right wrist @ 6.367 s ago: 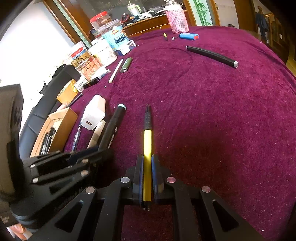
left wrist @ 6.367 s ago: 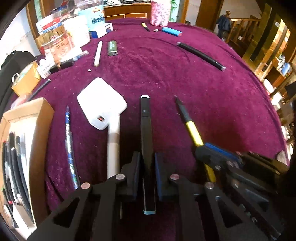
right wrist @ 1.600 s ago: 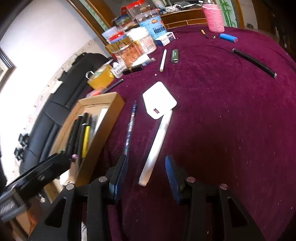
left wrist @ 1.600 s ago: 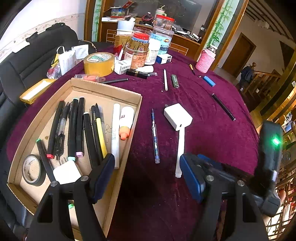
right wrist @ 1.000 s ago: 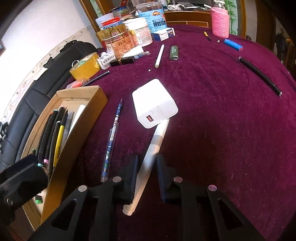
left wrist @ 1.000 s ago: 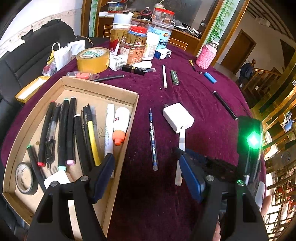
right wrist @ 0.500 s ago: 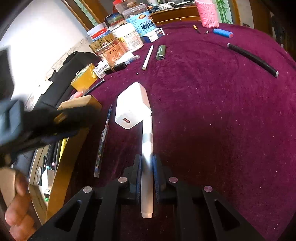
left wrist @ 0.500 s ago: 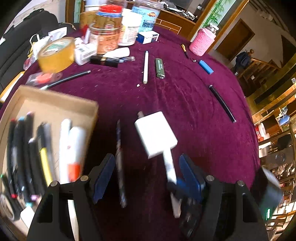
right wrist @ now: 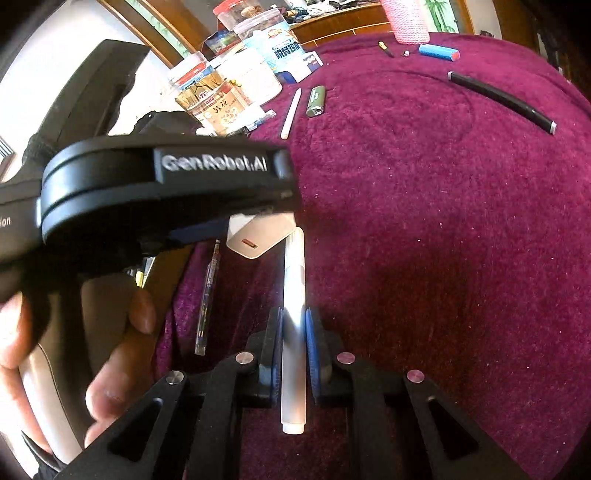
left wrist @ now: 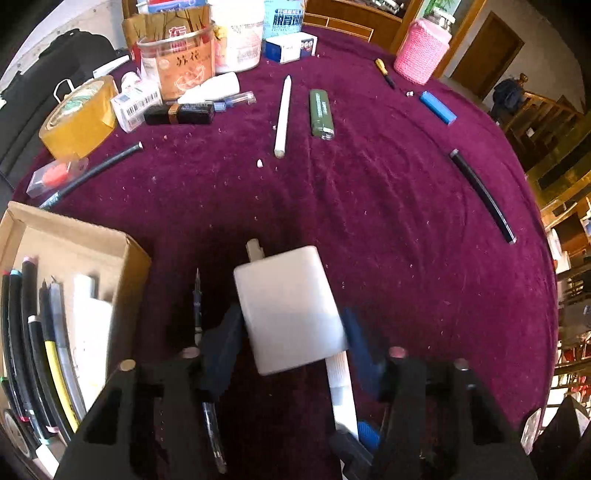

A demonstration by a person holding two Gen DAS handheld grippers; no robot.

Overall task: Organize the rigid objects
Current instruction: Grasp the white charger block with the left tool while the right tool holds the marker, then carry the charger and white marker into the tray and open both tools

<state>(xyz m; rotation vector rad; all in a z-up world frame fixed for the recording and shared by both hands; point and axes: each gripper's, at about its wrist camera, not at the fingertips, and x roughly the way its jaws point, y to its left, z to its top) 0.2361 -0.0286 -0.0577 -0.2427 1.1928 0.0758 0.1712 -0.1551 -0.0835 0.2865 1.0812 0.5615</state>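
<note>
Right gripper (right wrist: pixel 293 341) clamps white marker (right wrist: pixel 293 332) at lower centre; left gripper (left wrist: pixel 291 347) straddles white charger (left wrist: pixel 288 310), fingers wide.

I am working in a lived-in home. Under my tools spreads a round table in plum velvet cloth (left wrist: pixel 388 206); ahead stand food jars (left wrist: pixel 181 66), a packing tape roll (left wrist: pixel 79 114) and a pink knitted bottle cover (left wrist: pixel 421 51). Beyond are a wooden sideboard (left wrist: pixel 351 18), a door (left wrist: pixel 487 51) and stair railing (left wrist: pixel 543 110) to the right.
</note>
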